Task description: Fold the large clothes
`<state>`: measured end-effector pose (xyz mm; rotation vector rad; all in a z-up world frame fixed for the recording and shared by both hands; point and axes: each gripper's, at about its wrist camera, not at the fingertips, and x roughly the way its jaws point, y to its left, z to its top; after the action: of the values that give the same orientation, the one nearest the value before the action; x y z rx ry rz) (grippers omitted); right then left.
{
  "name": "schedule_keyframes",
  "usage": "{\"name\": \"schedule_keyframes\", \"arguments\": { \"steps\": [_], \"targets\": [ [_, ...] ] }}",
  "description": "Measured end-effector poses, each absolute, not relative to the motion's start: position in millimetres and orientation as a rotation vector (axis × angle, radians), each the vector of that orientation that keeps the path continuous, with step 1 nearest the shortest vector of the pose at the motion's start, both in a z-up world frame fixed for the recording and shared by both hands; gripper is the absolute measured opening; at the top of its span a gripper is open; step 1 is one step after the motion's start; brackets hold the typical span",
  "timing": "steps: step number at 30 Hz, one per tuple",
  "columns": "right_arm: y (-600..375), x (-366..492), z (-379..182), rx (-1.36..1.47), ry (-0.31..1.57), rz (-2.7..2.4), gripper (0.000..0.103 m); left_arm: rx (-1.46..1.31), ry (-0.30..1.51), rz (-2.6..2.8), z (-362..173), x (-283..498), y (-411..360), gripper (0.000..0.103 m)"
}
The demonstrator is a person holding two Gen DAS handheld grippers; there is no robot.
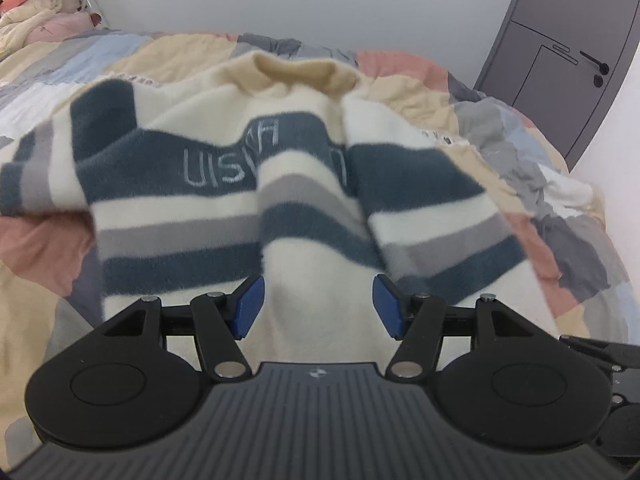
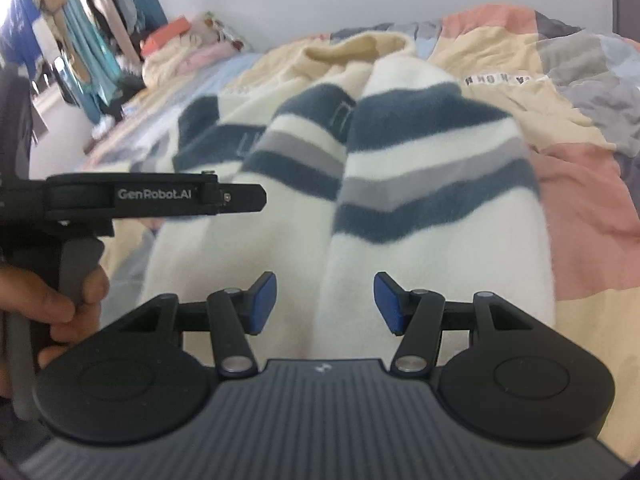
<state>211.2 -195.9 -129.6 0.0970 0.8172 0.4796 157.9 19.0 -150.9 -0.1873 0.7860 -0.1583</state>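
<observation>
Both sleeves already lie folded inward on the striped sweater (image 1: 248, 184) spread on the bed (image 1: 500, 128) ahead of the left tongs (image 1: 318, 306) and right tongs (image 2: 325, 304), both wide apart and empty, so next they likely pinch the near hem.

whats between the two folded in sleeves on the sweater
A third striped fold of the sweater fills the gap between both sleeves, clearest in the left wrist view.

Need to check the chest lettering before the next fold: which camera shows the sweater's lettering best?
The left wrist view: the lettering faces the camera on the sweater, partly covered by a folded sleeve. The right wrist view shows only faint, blurred strokes.
</observation>
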Motion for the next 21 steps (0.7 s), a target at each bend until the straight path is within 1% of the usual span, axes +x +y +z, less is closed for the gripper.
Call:
{"name": "schedule_keyframes", "arguments": {
  "steps": [4, 7, 9, 11, 13, 14, 16, 21],
  "targets": [
    [-181, 214, -141, 0.028, 0.845, 0.479, 0.058, -0.187, 0.784, -0.151, -161, 164, 31, 0.066],
    [-174, 215, -146, -0.008, 0.847, 0.464, 0.057, -0.234, 0.793, -0.156, -169, 170, 40, 0.066],
    [-173, 215, -147, -0.022, 0.840, 0.453, 0.049, -0.268, 0.804, -0.155, -175, 172, 45, 0.066],
    [-174, 218, -148, -0.036, 0.842, 0.419, 0.031, -0.296, 0.810, -0.155, -180, 173, 48, 0.066],
    [-175, 221, -149, -0.031, 0.848, 0.398, 0.025, -0.311, 0.809, -0.157, -182, 172, 50, 0.066],
    [-176, 222, -148, -0.032, 0.847, 0.396, 0.018, -0.316, 0.808, -0.157, -182, 172, 50, 0.066],
    [-175, 223, -145, -0.049, 0.833, 0.380, 0.009, -0.328, 0.809, -0.159, -182, 171, 51, 0.066],
    [-191, 228, -126, -0.025, 0.780, 0.344, 0.008, -0.375, 0.814, -0.165, -182, 167, 56, 0.066]
  ]
}}
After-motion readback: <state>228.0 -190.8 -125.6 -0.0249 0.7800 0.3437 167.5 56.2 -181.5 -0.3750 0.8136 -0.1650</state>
